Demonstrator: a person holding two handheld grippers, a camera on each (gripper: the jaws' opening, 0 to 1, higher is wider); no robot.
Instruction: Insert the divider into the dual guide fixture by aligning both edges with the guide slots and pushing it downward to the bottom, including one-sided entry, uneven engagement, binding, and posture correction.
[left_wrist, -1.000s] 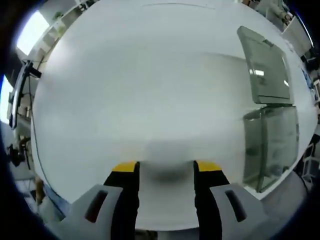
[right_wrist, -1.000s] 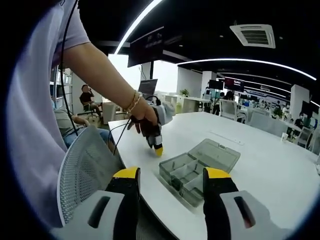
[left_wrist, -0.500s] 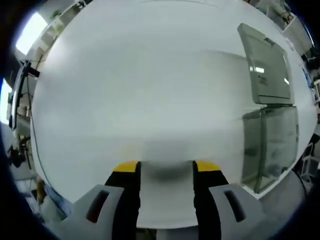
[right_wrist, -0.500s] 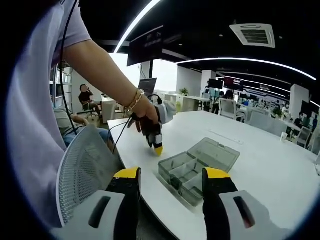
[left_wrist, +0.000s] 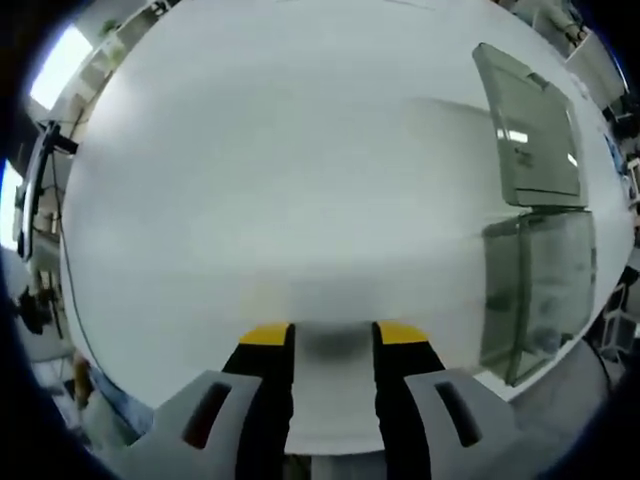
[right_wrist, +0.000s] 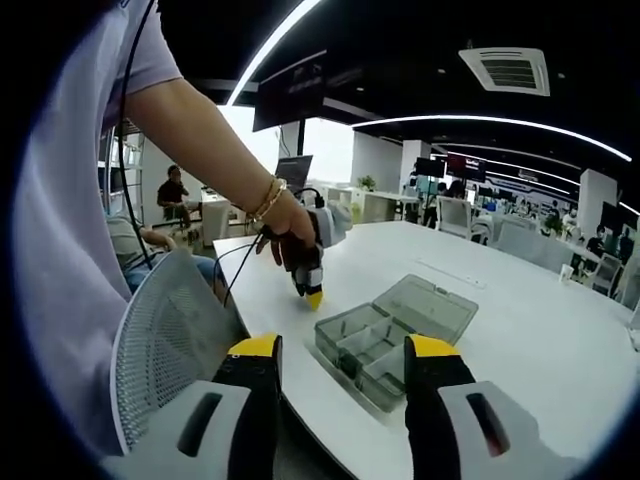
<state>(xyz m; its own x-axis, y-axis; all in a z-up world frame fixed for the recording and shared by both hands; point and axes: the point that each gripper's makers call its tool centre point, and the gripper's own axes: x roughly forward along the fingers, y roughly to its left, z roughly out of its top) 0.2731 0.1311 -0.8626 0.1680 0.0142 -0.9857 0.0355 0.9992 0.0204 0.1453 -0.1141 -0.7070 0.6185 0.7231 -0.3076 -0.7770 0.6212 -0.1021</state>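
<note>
Left gripper (left_wrist: 334, 335) hovers low over the white surface (left_wrist: 280, 180), yellow-tipped black jaws apart with nothing between them, only bare surface and a soft shadow ahead. The translucent grey plastic compartment box with its hinged lid laid open (left_wrist: 535, 230) sits well off to that gripper's right, lid panel farther out, tray part nearer. In the right gripper view, the right gripper (right_wrist: 342, 350) hangs back off the near edge of the surface, jaws likewise apart and empty; the box (right_wrist: 395, 330) lies just beyond its tips, the lid on the far side. The person's left hand (right_wrist: 285, 235) brings the left gripper down to the surface just left of the box. A grey mesh chair back (right_wrist: 170, 330) stands to the lower left. I cannot make out a loose divider; the tray's inner walls show, but whether one is free I cannot tell. Judged risks: the left gripper closes on bare surface, or takes a thin divider skewed, so one edge enters its slot first and binds; an unheld, light box could slide or tip when pushed.
</note>
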